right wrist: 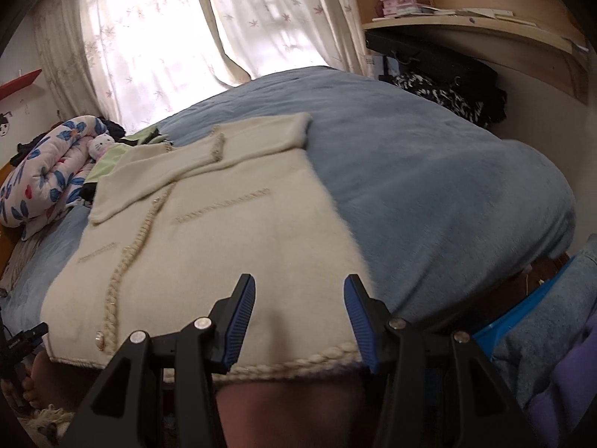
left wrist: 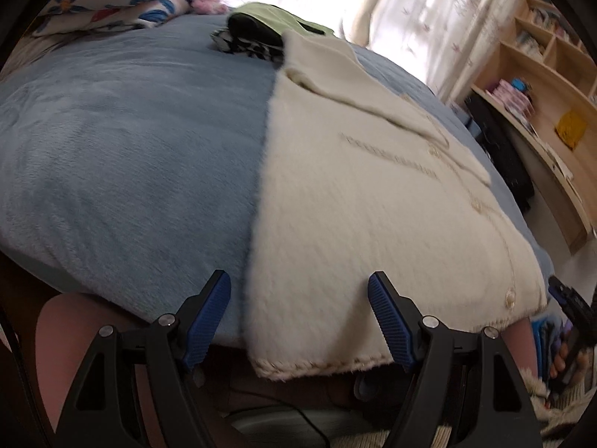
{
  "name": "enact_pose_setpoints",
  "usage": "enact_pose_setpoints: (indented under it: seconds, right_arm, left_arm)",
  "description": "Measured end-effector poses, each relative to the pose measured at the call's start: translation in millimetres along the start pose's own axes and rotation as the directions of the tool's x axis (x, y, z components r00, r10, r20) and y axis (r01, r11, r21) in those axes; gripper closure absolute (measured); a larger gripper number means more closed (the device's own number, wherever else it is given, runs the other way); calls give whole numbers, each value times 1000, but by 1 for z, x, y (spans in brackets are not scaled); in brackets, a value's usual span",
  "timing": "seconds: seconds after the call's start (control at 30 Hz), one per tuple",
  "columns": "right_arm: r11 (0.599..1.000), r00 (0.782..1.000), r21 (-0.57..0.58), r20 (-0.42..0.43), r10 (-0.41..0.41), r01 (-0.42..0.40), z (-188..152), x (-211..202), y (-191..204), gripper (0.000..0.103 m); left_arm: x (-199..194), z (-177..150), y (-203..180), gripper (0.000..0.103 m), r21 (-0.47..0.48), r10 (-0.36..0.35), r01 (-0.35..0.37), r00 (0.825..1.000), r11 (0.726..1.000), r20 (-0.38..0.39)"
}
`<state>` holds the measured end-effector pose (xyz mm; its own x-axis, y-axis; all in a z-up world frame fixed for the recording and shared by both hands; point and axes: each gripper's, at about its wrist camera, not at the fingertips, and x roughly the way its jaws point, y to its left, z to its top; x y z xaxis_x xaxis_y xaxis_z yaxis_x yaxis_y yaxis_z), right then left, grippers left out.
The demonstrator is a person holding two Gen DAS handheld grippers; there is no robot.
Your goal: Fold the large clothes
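**Mira:** Blue ribbed pads (left wrist: 207,321) of the left gripper (left wrist: 298,321) sit closest to the lens, spread wide and holding nothing, just short of the hem (left wrist: 317,364) of the cream cardigan (left wrist: 354,201). What does the other side show?

**Tom:** Much the same. On the right gripper (right wrist: 298,321) the jaws are parted and empty, poised at the opposite hem corner (right wrist: 347,351), which hangs a little over the edge of the bed (right wrist: 429,186).

**Mira:** So what could go wrong from here?

**Tom:** Likely a shallow bite. That fuzzy knit looks thick and springy, so pads catching only the braided trim might slip once the cloth is lifted. And if one side grips deeper than the other, the fold would probably come out skewed.

**Mira:** The sleeves (right wrist: 209,156) are a worry too.

**Tom:** Agreed. They lie crossed loosely over the chest, and a quick lift of the hem could shake them off to the sides.

**Mira:** How does the garment look otherwise?

**Tom:** Flat, front up on the blue blanket (left wrist: 130,142), button placket (right wrist: 123,261) closed, pocket trims visible. Beyond its collar lies a small pile of other clothes (left wrist: 257,33), apparently touching it.
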<state>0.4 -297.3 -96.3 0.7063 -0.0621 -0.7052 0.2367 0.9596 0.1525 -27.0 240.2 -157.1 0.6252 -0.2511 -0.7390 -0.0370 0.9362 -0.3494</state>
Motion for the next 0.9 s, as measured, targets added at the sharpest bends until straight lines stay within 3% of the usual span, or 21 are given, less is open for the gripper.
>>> enact_pose_setpoints:
  seconds: [0.2,0.4,0.43,0.5,0.53,0.57,0.7,0.9]
  right_arm:
    - [997,999,73,-45,-22,25,-9,15,-32,53]
    - [994,996,99,-71,62,-55,-16,28,-33,54]
    - [994,995,96,-74,66,-58,-16,28,-30,56]
    - [991,992,87,-73,104,-97,-15,24,-26,69]
    - [984,983,83,-72,167,-161,-13,21,-24,77]
    - [981,981,76,-67,183,-178,-12,19,-23,77]
    - [982,979,44,-84,186,-183,-14,23,-18,77]
    - [985,980,58,-104,170,-165,-21,33,-21,74]
  left_arm:
    - [8,-1,-4,29,15,-29,29,999,999,-42]
    - [18,2,-4,25,1,-49,49,997,999,-66]
    - [17,2,-4,27,1,-57,57,996,998,-67]
    - [15,0,-4,49,-4,-83,83,995,997,-61]
    - [14,0,-2,65,-17,-120,119,991,993,-57]
    - [12,0,1,72,-31,-147,145,988,989,-56]
    - [16,0,11,73,-96,-214,207,975,974,-65]
    - [25,3,2,51,-83,-214,206,972,975,-97]
